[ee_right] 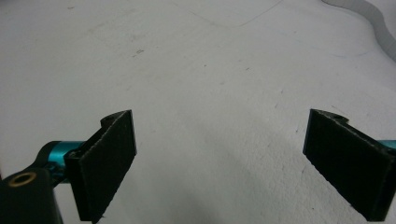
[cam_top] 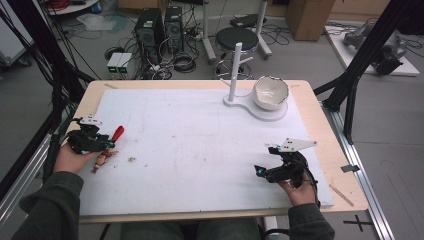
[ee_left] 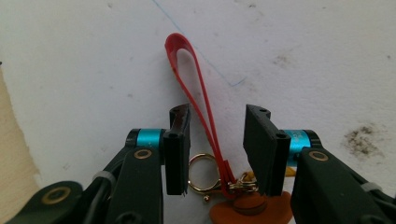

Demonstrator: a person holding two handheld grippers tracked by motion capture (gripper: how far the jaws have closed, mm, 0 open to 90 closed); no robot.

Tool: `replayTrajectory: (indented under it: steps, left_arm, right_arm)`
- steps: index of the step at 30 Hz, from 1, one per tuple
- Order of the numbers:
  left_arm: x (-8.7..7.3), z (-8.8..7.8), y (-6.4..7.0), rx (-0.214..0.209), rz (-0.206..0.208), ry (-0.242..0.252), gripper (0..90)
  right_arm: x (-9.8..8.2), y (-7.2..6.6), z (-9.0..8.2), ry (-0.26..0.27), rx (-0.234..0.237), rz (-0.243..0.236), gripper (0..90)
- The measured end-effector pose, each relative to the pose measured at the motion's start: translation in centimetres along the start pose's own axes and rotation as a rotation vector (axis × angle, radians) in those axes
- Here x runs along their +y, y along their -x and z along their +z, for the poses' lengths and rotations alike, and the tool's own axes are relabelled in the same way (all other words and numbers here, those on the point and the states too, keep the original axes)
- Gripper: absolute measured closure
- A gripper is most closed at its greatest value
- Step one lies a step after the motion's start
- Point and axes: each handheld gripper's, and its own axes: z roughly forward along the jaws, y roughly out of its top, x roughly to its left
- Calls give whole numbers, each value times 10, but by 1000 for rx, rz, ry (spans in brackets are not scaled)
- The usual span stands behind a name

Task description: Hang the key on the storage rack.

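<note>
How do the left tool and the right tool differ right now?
The left tool has its jaws partly closed, with the keychain's red strap between them, pads not yet pressing; the right tool stands wide open over bare white mat. In the high view the left tool is at the mat's left edge and the right tool near its right front. Both have black pads.

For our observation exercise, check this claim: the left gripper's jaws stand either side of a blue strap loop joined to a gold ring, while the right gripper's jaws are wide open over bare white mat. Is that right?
Not quite: the strap loop is red, not blue, as the left gripper view shows. The rest holds: the left gripper straddles it beside the gold ring, and the right gripper is wide open over the white mat.
</note>
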Motion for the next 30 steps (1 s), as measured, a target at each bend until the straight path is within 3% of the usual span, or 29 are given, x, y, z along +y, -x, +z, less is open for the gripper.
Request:
replayTrajectory:
  steps: [17,30]
  left_arm:
    - [2,15,3,26,-2,-70,732]
    - [4,17,3,22,-32,-80,807]
  right_arm:
    - [0,0,0,1,3,0,85]
    - [0,0,0,5,1,-1,85]
